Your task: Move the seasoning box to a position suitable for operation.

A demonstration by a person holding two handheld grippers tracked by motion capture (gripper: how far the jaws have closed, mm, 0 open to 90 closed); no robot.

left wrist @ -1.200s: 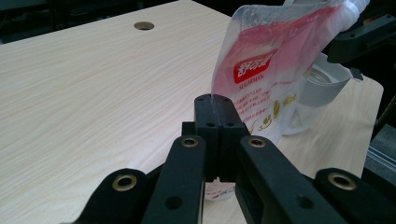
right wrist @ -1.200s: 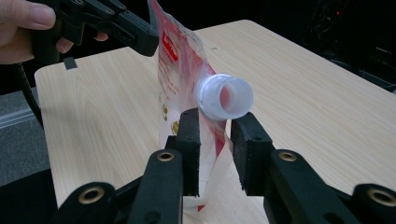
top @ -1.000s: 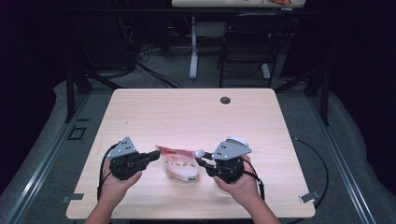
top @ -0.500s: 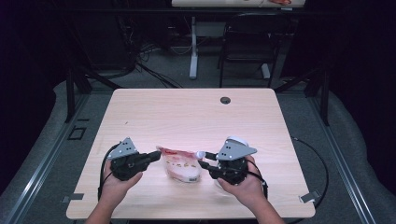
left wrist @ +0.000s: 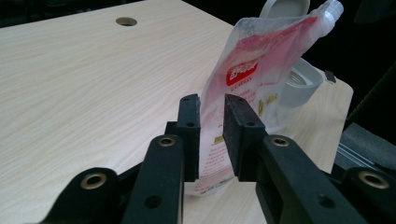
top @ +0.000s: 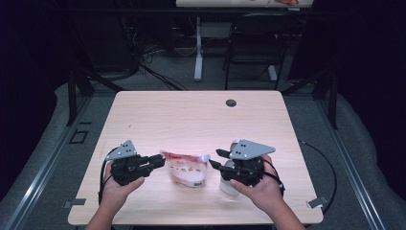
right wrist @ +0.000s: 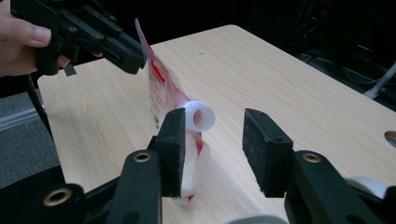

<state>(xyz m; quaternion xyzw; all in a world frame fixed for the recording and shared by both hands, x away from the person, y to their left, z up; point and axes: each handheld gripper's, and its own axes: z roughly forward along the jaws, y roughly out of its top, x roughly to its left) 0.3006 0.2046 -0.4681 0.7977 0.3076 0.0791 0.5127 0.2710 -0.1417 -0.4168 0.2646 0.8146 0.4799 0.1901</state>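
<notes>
A white and red spouted pouch (top: 186, 171) stands on the wooden table (top: 191, 115) between my two grippers. My left gripper (top: 162, 160) is at the pouch's left edge. In the left gripper view that edge (left wrist: 233, 93) runs between the jaws of my left gripper (left wrist: 212, 100), which have just been opening, with a gap at the pads. My right gripper (top: 214, 158) is open just right of the pouch's white spout (right wrist: 201, 116). Its jaws (right wrist: 214, 114) have just been opening, and the spout sits beyond them, untouched.
A round pale jar (top: 229, 185) sits on the table under my right hand, and shows behind the pouch as jar (left wrist: 301, 84). A cable hole (top: 231, 103) marks the table's far side. A chair and desk legs stand on the floor beyond.
My right gripper's jaws have spread, and it has lifted slightly and drawn back from the spout. My left gripper's jaws have parted a little on the pouch's edge. The pouch has stayed put.
</notes>
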